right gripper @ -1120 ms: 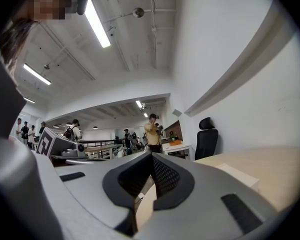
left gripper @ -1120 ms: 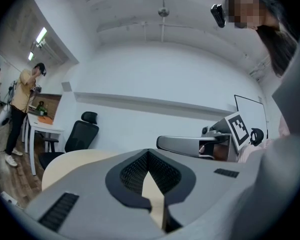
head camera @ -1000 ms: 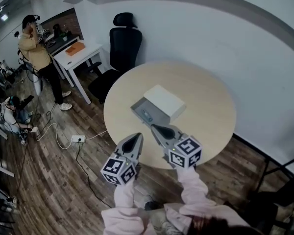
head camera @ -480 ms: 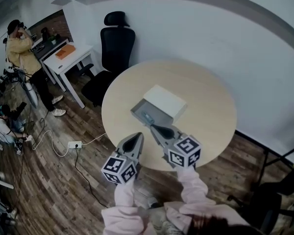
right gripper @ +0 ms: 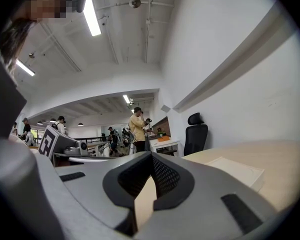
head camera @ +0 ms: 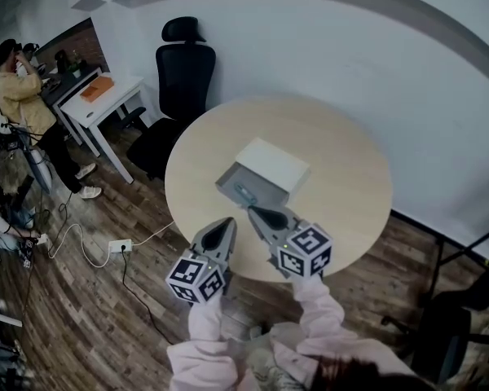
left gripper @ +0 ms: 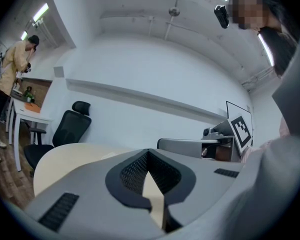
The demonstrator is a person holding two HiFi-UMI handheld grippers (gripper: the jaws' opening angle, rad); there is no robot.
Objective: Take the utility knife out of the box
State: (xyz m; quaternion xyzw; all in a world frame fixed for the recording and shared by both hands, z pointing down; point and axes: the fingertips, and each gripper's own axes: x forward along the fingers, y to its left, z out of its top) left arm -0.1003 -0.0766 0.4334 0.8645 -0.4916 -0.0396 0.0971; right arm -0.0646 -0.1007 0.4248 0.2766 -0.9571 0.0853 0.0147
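Observation:
A white box (head camera: 273,166) lies mid-table on the round wooden table (head camera: 342,194). Its grey drawer (head camera: 231,182) is slid out toward me, and the bluish utility knife (head camera: 244,192) lies inside it. My right gripper (head camera: 253,212) is shut and empty, its tip just short of the drawer. My left gripper (head camera: 225,222) is beside it at the table's near edge, also shut with nothing held. The right gripper view shows the box (right gripper: 235,171) low at the right, beyond the closed jaws. In the left gripper view the right gripper's body (left gripper: 190,144) is at the right.
A black office chair (head camera: 182,76) stands behind the table by the white wall. Further left are a white desk (head camera: 98,100) and a standing person (head camera: 20,96). A power strip (head camera: 118,245) and cables lie on the wooden floor left of the table.
Both grippers have drifted slightly together, still side by side at the near table edge with jaws shut. The head view has swung, so the room's left side has slid across the picture.

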